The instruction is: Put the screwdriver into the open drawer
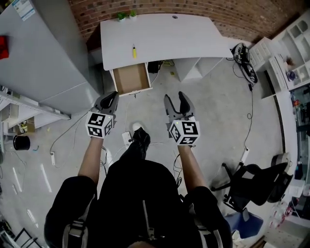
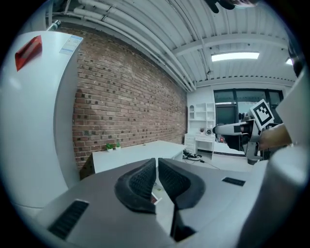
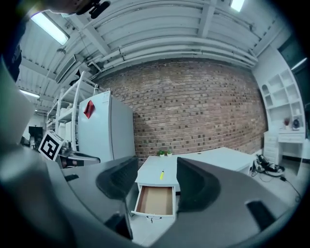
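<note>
On the white curved desk, just behind the open wooden-lined drawer, lies the small yellow-handled screwdriver, well apart from both claws. The left gripper has its jaws pressed together on nothing; the right gripper holds its jaws wide apart and empty, framing the drawer. The tool looks light, stiff and likely to roll, so pinching across the handle's middle seems safest.

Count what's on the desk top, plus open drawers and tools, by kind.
screwdriver, yellow: 1
potted plants: 2
open drawer: 1
tools: 2 (left tool shut and empty, right tool open and empty)
Total: 6
</note>
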`<state>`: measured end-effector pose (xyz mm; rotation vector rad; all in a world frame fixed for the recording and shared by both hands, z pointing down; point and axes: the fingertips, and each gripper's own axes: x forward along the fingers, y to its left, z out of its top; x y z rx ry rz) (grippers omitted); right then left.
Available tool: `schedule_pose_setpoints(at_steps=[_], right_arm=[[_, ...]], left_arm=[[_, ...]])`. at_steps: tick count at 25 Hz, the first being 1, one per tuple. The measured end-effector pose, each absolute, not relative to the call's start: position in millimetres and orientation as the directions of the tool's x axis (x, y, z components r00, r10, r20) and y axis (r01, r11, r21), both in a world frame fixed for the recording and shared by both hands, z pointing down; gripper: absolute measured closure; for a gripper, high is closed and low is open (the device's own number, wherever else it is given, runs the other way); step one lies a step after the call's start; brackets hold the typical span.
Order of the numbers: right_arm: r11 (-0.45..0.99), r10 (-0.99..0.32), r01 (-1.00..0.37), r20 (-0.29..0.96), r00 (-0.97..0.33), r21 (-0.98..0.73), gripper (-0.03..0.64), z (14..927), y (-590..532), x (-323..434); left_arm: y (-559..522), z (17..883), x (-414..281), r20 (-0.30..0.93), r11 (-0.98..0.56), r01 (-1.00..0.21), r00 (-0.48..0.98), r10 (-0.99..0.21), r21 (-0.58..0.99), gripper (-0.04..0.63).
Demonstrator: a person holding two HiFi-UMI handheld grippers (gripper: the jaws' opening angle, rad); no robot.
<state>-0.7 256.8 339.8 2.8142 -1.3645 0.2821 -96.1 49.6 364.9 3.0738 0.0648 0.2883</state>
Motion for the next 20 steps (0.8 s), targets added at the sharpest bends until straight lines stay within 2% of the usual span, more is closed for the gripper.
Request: schedule_pose_setpoints(at_steps=[13, 20], right_arm=[[-0.495, -0.858, -0.867, 0.191, 0.478, -0.056, 0.368, 329, 127, 174], [-0.463, -0.877, -0.883, 0.184, 0.444, -0.077, 0.368, 327, 83, 226]], left_arm=[[-56, 366, 58, 0.197, -0.992, -0.099, 0.977, -0.082, 0.076, 0.56], [-88, 346, 103, 0.179, -0.993, -0.118, 0.978, -0.111, 0.03, 0.56]])
